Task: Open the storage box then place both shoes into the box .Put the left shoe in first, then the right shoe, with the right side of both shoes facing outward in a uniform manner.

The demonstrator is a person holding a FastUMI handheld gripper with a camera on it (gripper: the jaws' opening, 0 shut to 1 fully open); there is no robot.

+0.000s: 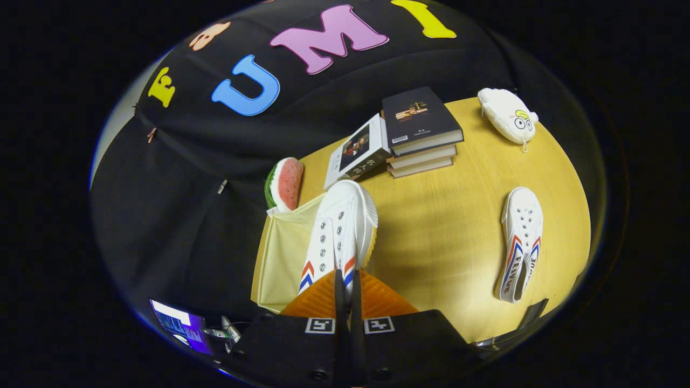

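Observation:
My gripper (345,285) is shut on a white canvas shoe (339,231) with red and blue stripes, pinching it at the heel collar. The shoe hangs in the air, its toe pointing away from me, over the right edge of the open cream fabric storage box (283,258). The box stands at the wooden table's left end, and its inside shows bare fabric. A second matching white shoe (520,242) lies flat on the wooden table (442,226) off to the right of my fingers, toe pointing away.
A stack of books (423,134) with another book (356,151) leaning against it stands beyond the held shoe. A watermelon-slice toy (285,183) sits behind the box. A white plush pouch (509,116) lies at the far right. A lit screen (180,323) glows below the table, left.

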